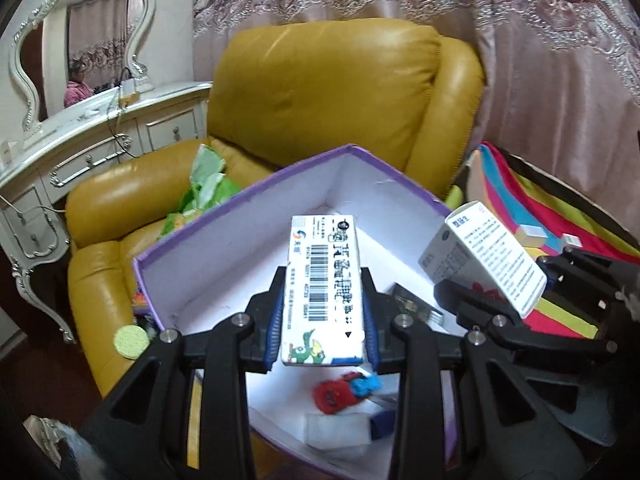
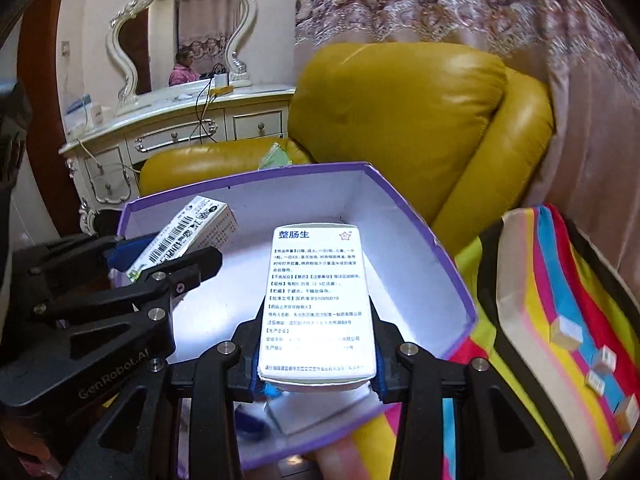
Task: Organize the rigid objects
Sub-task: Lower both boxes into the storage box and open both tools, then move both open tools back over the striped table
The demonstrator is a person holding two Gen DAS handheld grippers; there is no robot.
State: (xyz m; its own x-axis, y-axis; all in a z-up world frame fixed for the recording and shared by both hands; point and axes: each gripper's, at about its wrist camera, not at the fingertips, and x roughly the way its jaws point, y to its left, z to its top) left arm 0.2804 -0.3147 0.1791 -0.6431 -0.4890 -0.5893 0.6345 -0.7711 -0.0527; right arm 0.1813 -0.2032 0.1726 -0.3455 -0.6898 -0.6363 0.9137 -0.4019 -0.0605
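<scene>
Left wrist view shows you the yellow armchair filling the background, with pink curtains behind it and a white dresser with a mirror off to its left. In front of the chair sits the purple box with a white inside, open at the top. To its right lies a striped cloth carrying a few small boxes.

Your left gripper is clamped on a white medicine box with a barcode, holding it by its long sides above the inside of the purple box. Your right gripper grips a second white box printed with blue text in the same way, also over the open purple box and just to the right of the first. The two held boxes are near each other but apart.

On the purple box's floor below your left gripper you can see a small red and blue toy, a flat white packet, and a small dark item by the right wall. Green packaging rests on the armchair seat behind the purple box.
</scene>
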